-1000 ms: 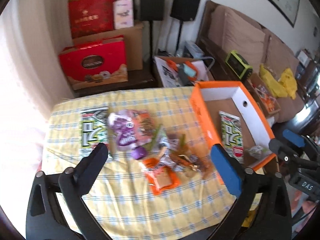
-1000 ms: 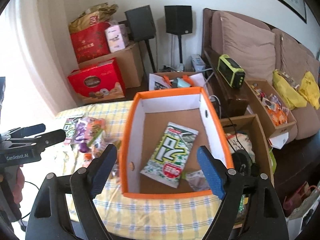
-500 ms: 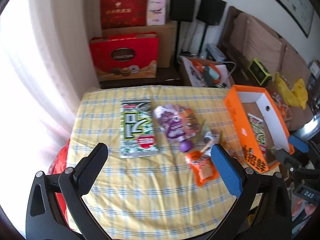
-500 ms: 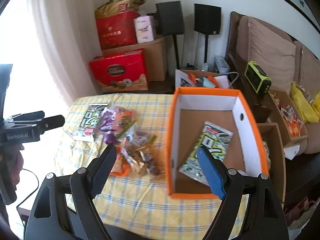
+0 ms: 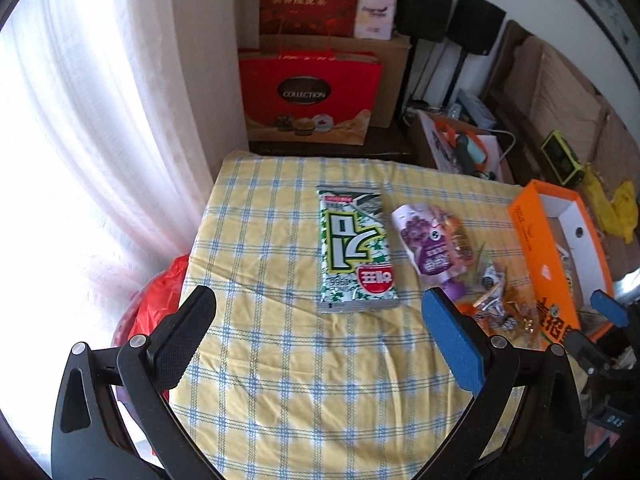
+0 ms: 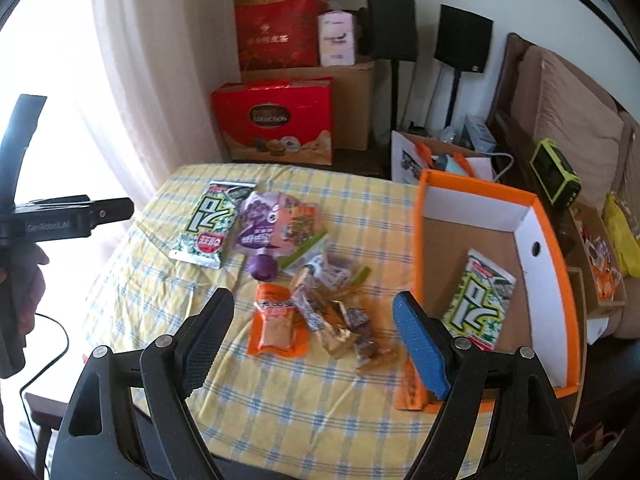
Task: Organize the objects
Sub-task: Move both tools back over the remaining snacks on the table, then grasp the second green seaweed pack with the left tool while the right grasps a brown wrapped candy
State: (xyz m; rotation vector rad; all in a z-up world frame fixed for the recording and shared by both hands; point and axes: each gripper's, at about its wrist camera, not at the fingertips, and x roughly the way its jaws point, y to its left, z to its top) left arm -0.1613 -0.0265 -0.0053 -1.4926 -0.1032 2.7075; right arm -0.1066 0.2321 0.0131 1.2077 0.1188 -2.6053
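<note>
Swung leftward, both wide, empty tongs now face the flat green-white seaweed packet [image 5: 356, 256] on checked cloth [image 5: 304, 380]

bright white curtain [image 5: 80, 128] left; brown sofa [image 6: 568, 120] against right wall.

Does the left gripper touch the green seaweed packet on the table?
Apart. In the left wrist view the left gripper hangs open above the seaweed packet, tablecloth showing between.

Yellow-and-blue checked tablecloth [image 5: 304, 380], orange box [image 6: 560, 264], green-white packet [image 5: 356, 256], purple pouch [image 5: 430, 246].
</note>
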